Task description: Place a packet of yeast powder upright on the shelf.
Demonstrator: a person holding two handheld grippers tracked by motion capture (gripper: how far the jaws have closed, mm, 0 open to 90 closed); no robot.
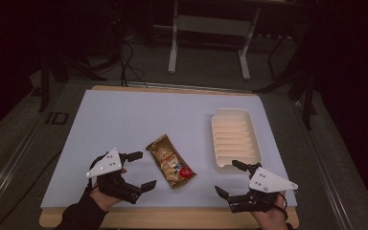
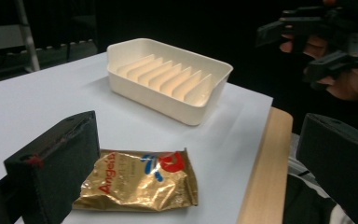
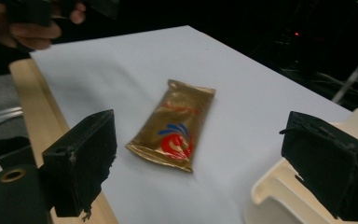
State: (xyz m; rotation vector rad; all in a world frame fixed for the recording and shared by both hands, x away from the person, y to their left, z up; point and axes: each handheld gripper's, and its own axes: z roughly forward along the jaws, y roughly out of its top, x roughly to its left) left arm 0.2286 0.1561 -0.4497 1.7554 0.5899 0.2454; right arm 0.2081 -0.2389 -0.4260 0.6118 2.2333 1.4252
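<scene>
Gold snack packet [image 1: 170, 165] flat on white table [image 1: 139, 120], cream tray [image 1: 235, 139] beside, both tools released, dark room.

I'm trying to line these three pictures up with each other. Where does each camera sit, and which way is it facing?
High view: above the person's side, looking forward and down on the table; both forearms, left gripper and right gripper enter at the bottom.
Left gripper view: rides the left gripper, facing the gold packet and cream tray; the other hand shows far off.
Right gripper view: rides the right gripper, facing the packet, tray at its right.
All three share packet and tray.
</scene>
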